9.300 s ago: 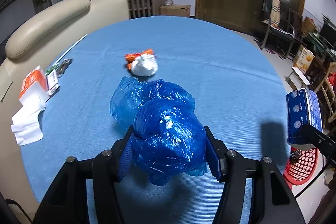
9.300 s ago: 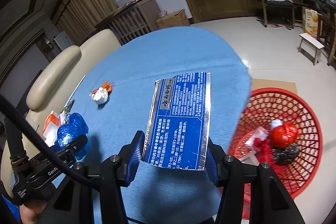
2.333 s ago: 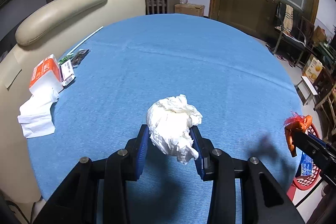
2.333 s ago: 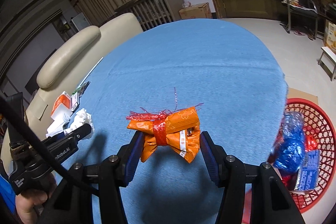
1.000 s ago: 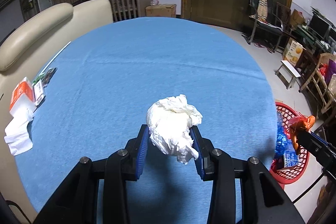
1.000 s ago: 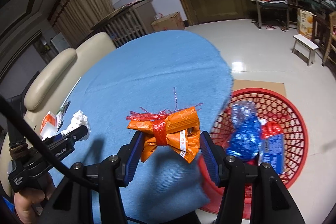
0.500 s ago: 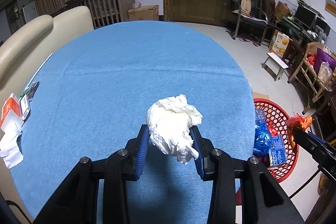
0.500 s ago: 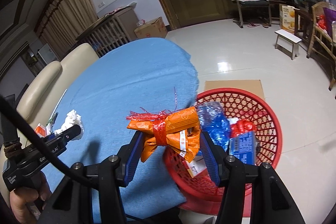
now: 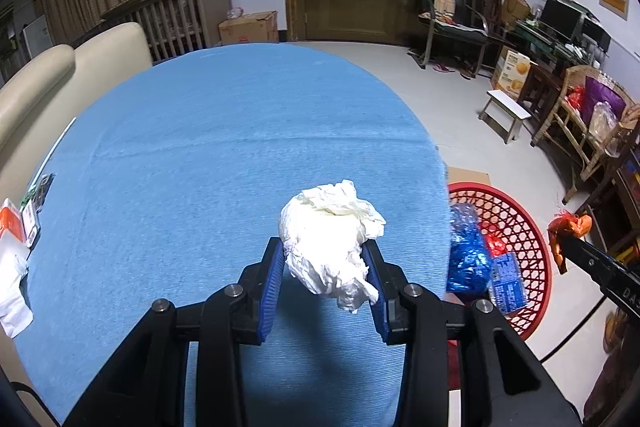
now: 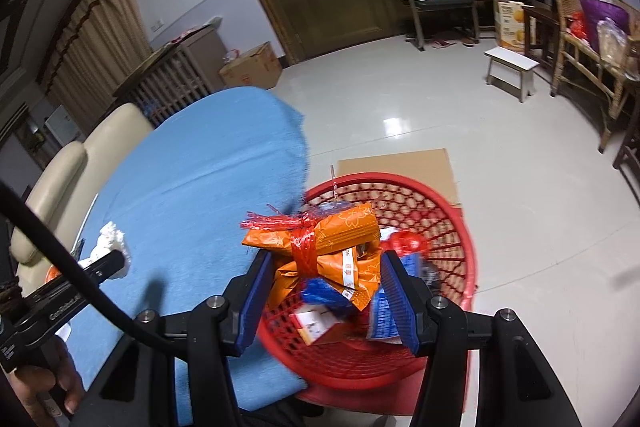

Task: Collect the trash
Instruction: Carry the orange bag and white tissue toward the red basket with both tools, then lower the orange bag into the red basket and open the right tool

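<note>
The left gripper (image 9: 325,269) fingers hold a white paper wad (image 9: 332,239) above the counter (image 9: 200,155), near its right edge. The right gripper (image 10: 326,287) fingers hold an orange packet (image 10: 320,251) over the red basket (image 10: 460,227) on the open floor (image 10: 440,115).

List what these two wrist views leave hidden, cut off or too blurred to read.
- Red basket, left wrist view: near side hidden behind the blue table.
- Basket contents, right wrist view: mostly covered by the orange packet and motion-blurred.
- Blue carton: print too small.
- Tissue pack, left wrist view: cut off by the edge.
</note>
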Demonstrator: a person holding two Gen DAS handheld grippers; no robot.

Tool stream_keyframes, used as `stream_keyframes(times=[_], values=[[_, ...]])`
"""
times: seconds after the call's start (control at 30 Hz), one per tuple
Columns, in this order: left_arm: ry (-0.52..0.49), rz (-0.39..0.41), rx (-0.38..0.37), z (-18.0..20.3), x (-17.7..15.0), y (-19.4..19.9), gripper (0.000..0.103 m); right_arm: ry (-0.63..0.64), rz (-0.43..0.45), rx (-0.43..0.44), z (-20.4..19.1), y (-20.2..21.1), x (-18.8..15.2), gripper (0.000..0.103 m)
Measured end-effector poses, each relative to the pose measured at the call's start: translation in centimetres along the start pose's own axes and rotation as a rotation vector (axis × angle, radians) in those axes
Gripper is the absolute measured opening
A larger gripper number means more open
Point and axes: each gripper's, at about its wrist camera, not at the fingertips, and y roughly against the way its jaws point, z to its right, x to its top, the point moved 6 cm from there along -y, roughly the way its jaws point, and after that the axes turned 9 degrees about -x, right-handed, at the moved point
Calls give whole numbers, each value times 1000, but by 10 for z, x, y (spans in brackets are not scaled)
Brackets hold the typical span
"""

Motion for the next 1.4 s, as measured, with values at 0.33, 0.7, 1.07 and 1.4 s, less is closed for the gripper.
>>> stream_keyframes(times=[0.33,0.7,1.07,1.4], values=[[-56,-12,-46,35,7,-6,41,-20,-29,-37,20,-17,3,58],[-88,-44,-79,53,5,-17,40,-51,-48,-53,36,-35,11,58],[-105,-56,-91,66,2,-23,40,-56,-75,-66,39,-54,12,58],[-112,-55,-93,69,2,-21,40,-56,-114,-86,36,-68,13,78]])
